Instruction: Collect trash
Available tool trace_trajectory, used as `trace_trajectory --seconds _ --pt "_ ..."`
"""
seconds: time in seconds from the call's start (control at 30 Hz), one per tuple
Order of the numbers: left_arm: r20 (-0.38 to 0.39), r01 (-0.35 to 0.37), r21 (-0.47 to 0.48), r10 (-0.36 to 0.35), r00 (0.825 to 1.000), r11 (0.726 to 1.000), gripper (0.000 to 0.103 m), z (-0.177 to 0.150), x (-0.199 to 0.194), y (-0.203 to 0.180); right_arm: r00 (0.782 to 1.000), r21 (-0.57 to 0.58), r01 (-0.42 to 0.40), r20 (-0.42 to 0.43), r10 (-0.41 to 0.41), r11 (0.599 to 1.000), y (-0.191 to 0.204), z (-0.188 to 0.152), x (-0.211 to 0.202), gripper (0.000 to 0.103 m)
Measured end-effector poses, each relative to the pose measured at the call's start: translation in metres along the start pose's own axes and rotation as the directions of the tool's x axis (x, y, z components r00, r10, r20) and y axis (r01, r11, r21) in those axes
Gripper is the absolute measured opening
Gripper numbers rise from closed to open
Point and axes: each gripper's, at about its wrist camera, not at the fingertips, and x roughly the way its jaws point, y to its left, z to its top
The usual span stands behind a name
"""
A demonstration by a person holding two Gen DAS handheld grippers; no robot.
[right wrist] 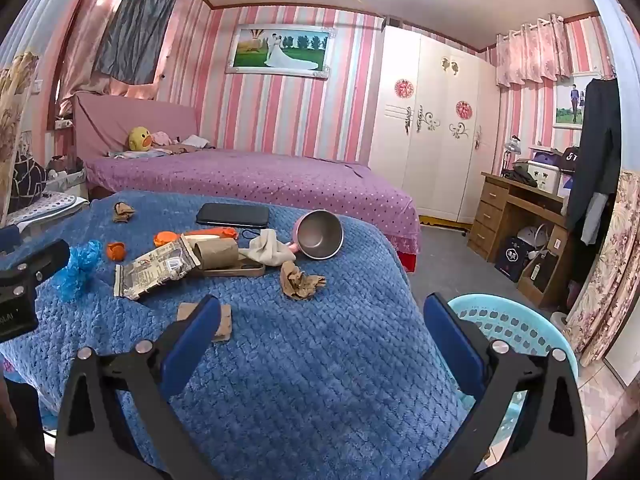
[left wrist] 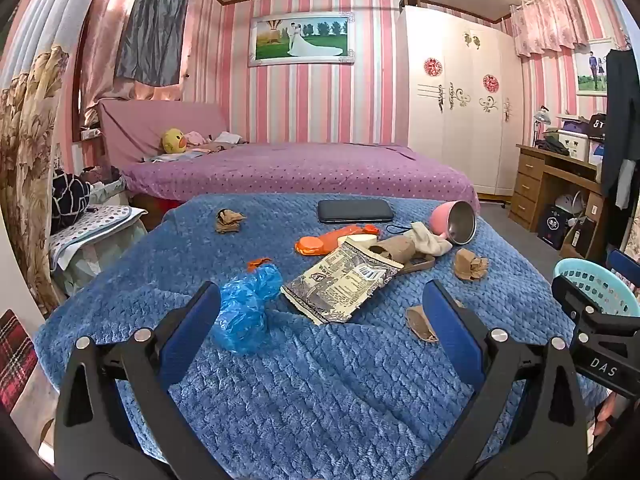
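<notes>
Your right gripper (right wrist: pixel 322 320) finger half hides a brown scrap (right wrist: pixel 224 320); both grippers gape empty, left gripper (left wrist: pixel 320 308) behind a blue bag (left wrist: pixel 244 308).

Open left tongs (left wrist: pixel 320 304) over blue blanket (left wrist: pixel 320 392), blue bag (left wrist: pixel 244 308), snack wrapper (left wrist: pixel 340 284)

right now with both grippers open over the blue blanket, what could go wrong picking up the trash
1. The phone and the tipped pink cup lie among the scraps, so a sweep could take them as trash.
2. The snack wrapper overlaps a paper tube and a beige cloth; grabbing one may drag the others.
3. The basket sits low past the blanket's edge beside the right gripper, so a drop could miss it.
</notes>
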Motion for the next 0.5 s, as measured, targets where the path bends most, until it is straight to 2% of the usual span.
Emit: trace_trajectory --seconds 0.5 --pt "0.001 0.001 0.002 -0.001 1.000 1.000 0.098 0.0001 0.0001 0.0002 1.000 -0.007 0.009 0.003 -0.009 1.000 -0.0017 -0.0011 -0.0005 0.099"
